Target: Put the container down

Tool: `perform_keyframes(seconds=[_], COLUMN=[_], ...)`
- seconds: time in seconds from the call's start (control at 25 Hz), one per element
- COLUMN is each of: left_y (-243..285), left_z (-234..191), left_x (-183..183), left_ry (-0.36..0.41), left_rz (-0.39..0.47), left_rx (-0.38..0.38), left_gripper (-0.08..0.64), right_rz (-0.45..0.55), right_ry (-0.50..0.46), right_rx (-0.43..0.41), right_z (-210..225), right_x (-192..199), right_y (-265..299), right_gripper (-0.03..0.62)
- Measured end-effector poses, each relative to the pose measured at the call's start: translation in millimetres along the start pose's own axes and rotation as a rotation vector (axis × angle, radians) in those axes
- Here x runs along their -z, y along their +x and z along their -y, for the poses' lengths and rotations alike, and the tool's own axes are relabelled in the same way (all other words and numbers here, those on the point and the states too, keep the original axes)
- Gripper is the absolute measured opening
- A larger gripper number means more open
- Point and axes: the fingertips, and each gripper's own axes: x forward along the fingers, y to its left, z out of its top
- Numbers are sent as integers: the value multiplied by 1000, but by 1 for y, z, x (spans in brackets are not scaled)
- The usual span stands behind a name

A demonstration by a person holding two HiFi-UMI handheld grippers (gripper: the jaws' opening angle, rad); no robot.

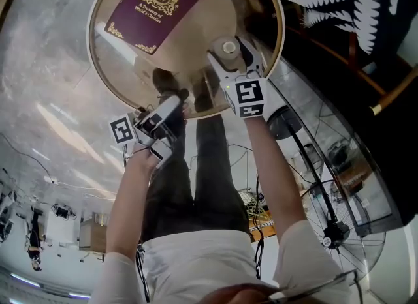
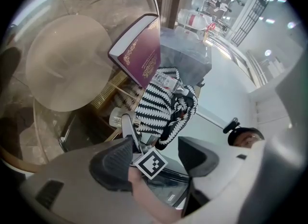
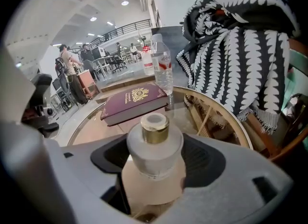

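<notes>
The right gripper (image 3: 155,163) squeezes the container (image 3: 154,141) in its fingers (image 3: 204,159), near the red book (image 3: 132,102). The left gripper (image 2: 156,143) has its fingers (image 2: 115,163) apart, empty.

Head cam stares steeply down at the glass table (image 1: 202,32); gripper cams sit right behind their jaws. All three share the maroon book (image 1: 155,9).
</notes>
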Motion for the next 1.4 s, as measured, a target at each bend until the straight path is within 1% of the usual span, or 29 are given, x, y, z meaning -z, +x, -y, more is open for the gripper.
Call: perform_keyframes(seconds=[0.24, 0.56, 0.76, 1.04, 1.24, 1.4], left_y=[0, -5, -5, -9, -13, -15], left_z=[-3, -11, -14, -16, -11, -2], left_x=[0, -4, 1, 1, 7, 15], left_ry=[-1, -4, -8, 2, 9, 31], left_rz=[-6, -2, -15, -14, -17, -26], left_rx=[-5, -21, -30, -34, -36, -38], left_gripper=[291, 290, 290, 290, 290, 290], right_rz=[10, 31, 22, 22, -12, -41], right_ry=[3, 8, -37, -74, -135, -156], right_rx=[11, 38, 73, 78, 85, 81], right_z=[3, 0, -3, -5, -9, -7], right_x=[8, 6, 18, 23, 28, 32], right_y=[4, 3, -2, -2, -3, -7], right_gripper=[330, 330, 330, 330, 331, 334])
